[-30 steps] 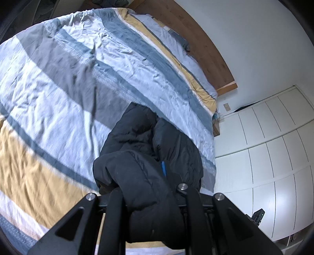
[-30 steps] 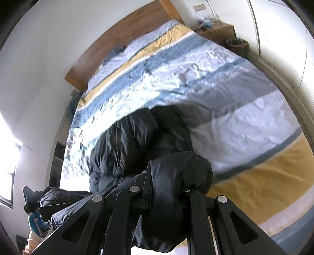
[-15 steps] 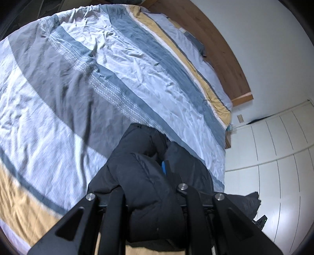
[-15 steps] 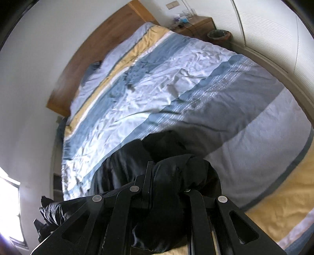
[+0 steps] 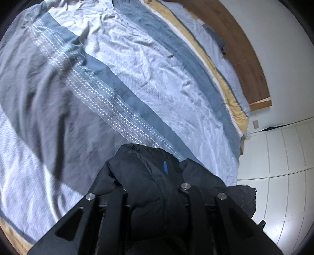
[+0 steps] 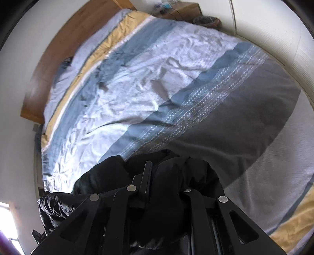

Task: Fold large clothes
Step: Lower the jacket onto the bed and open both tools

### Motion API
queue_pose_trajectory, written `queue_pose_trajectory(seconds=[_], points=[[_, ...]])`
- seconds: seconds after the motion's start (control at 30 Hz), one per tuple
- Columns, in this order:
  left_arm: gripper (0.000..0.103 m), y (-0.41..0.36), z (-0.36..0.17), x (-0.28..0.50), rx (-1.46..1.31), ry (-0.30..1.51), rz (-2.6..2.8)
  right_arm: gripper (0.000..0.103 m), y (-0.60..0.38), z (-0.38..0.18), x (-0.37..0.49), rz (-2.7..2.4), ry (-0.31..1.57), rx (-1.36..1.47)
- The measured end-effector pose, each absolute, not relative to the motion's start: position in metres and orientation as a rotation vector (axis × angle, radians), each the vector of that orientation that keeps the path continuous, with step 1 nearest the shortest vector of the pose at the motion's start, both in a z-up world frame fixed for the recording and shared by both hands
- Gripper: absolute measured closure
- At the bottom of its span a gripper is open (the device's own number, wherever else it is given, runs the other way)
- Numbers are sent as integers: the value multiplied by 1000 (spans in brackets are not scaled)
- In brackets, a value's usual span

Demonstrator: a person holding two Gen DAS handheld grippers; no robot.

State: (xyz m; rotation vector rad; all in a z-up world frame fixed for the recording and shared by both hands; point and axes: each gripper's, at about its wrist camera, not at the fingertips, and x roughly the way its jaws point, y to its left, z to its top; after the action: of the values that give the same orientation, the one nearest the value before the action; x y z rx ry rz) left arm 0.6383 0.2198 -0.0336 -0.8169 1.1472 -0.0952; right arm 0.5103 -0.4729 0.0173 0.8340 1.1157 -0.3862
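Note:
A black puffy jacket (image 5: 145, 166) with a small blue tag (image 5: 165, 167) hangs bunched over the striped duvet (image 5: 117, 78). My left gripper (image 5: 155, 196) has a thick fold of it between its fingers; the jaws are opening slightly, and the fabric still fills the gap. In the right wrist view another bunch of the same jacket (image 6: 102, 176) is clamped in my right gripper (image 6: 166, 182), which is shut on it. Both sets of fingertips are buried in the fabric. The rest of the jacket trails off the near side of the bed.
The duvet (image 6: 176, 78) is wrinkled, with blue, grey, white and yellow bands. A wooden headboard (image 5: 245, 49) runs along the far end. White wardrobe doors (image 5: 284, 157) stand beside the bed. A nightstand (image 6: 182, 9) and a basket (image 6: 206, 20) sit at the far corner.
Both grippers have carried the jacket forward and lower over the bed. The yellow band near the foot has slid out of view and the grey band now lies under the jacket.

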Motion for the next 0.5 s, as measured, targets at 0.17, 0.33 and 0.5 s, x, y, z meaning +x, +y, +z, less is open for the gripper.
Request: queue_pose_trajectory(seconds=[0.17,0.33,0.5], points=[[80,210,-69,658,-813,1198,-91,92,-473,-17,526,-413,1165,845],[78,209,-89,664,-848,1229,-91,82,-477,-33,527,-421,1172,913],[50,227,-83,661,-1044,1159,-165,42,-483,-22,529,-382,1105,995]])
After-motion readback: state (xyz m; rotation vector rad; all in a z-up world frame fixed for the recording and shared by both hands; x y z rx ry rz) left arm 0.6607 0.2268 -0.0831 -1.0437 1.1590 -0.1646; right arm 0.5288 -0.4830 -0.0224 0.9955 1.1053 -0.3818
